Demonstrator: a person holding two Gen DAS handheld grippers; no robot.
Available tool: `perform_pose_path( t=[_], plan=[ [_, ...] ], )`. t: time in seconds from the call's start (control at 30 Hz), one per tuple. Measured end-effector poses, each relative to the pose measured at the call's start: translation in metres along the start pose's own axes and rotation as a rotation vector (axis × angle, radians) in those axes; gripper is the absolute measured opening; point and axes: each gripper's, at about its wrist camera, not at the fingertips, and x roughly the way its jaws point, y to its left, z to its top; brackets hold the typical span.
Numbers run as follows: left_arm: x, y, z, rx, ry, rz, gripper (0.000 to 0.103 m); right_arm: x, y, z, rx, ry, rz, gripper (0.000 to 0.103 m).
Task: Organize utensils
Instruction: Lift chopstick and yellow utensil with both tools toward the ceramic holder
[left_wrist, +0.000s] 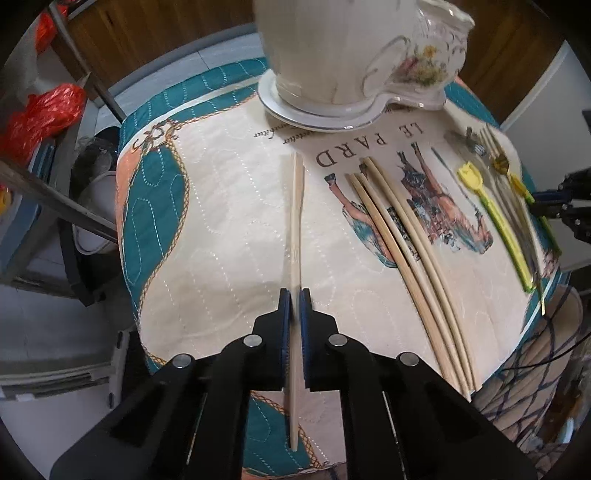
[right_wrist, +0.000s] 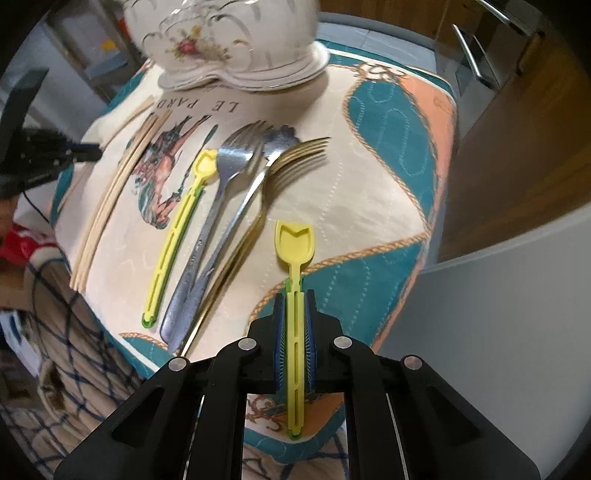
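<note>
My left gripper (left_wrist: 295, 297) is shut on a wooden chopstick (left_wrist: 295, 221), held lengthwise above the patterned cloth (left_wrist: 221, 221). Several more chopsticks (left_wrist: 406, 258) lie side by side to its right. My right gripper (right_wrist: 295, 299) is shut on a yellow plastic spoon (right_wrist: 294, 243), bowl pointing forward, just above the cloth. A second yellow spoon (right_wrist: 177, 229) lies left of it, then two steel forks (right_wrist: 221, 199) and a gold fork (right_wrist: 273, 177). The chopstick group (right_wrist: 110, 192) lies at the left in the right wrist view.
A white floral ceramic jug on a plate (left_wrist: 354, 66) stands at the far side of the table, also in the right wrist view (right_wrist: 229, 44). Red bags (left_wrist: 40, 114) and metal shelving sit left. A wooden cabinet (right_wrist: 517, 129) is right.
</note>
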Motion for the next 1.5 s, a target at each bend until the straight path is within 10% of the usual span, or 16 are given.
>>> perform_pose_path(
  t=[0.33,0.77,1.2,1.5],
  plan=[
    [-0.049,0.024,-0.028,-0.176,-0.348,-0.133,0.005,-0.039,-0.02,-0.001,0.066,-0.22,0.053,0.011],
    [-0.122,-0.006,-0.004,-0.255,-0.891,-0.199,0.005,-0.102,0.02,0.043,0.063,-0.829,0.106,0.011],
    [-0.143,-0.008,0.063,-0.277,-1.14,-0.155,0.005,-0.093,0.014,0.109,0.091,-1.03,0.2,0.011],
    [-0.128,-0.01,0.096,-0.297,-1.192,-0.121,0.005,-0.088,0.031,0.127,0.049,-1.052,0.107,0.011]
  ],
)
